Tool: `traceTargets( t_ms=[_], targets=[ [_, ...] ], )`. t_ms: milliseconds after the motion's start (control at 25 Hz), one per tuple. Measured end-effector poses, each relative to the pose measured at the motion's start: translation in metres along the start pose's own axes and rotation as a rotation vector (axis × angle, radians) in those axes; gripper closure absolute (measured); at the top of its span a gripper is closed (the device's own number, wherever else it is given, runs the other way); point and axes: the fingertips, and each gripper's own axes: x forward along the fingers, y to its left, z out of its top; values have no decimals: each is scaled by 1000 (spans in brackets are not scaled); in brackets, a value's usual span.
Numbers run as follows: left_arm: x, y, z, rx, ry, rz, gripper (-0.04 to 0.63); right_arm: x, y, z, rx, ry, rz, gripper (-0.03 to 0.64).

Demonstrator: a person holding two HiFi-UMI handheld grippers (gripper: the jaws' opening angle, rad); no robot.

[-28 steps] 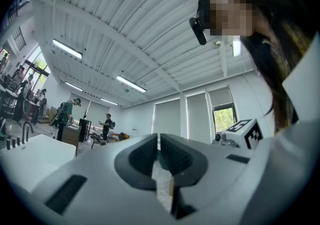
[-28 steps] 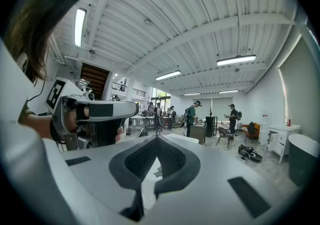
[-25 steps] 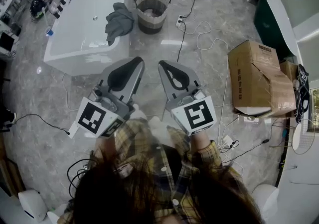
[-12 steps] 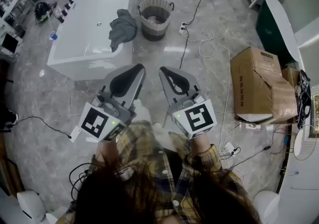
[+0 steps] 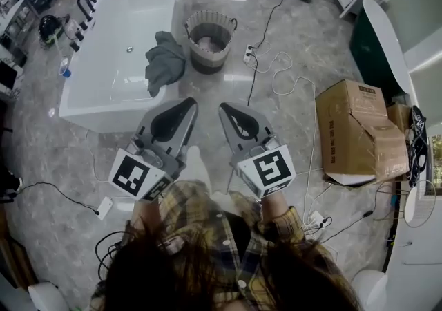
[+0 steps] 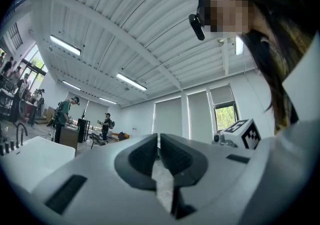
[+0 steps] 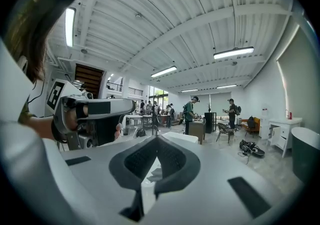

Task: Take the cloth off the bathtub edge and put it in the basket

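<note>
Marbled floor [image 5: 62,164] (cables [image 5: 253,71] strewn) surrounds white bathtub [image 5: 103,117].

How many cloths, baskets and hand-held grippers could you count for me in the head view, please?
cloth, draped over the bathtub edge: 1
basket, on the floor beside the tub: 1
grippers, the left gripper and the right gripper: 2
Total: 4

place: lab hall | signs: loose cables [image 5: 251,74], cardboard box [image 5: 356,130], freestanding bathtub [image 5: 97,117]
</note>
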Motion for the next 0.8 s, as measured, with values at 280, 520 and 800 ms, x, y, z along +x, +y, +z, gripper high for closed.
traceTargets(
  t_ms=[280, 520, 800],
  targets=[
    [45, 97, 8, 13, -19, 12, 566, 93, -45, 16, -17, 4, -8, 601],
    [63, 174, 3, 8, -7, 21, 566, 164, -67, 16, -8, 21, -17, 601],
    [72, 229, -9, -32, 10, 38, 566, 214, -84, 5, 18, 46, -43, 601]
  ],
)
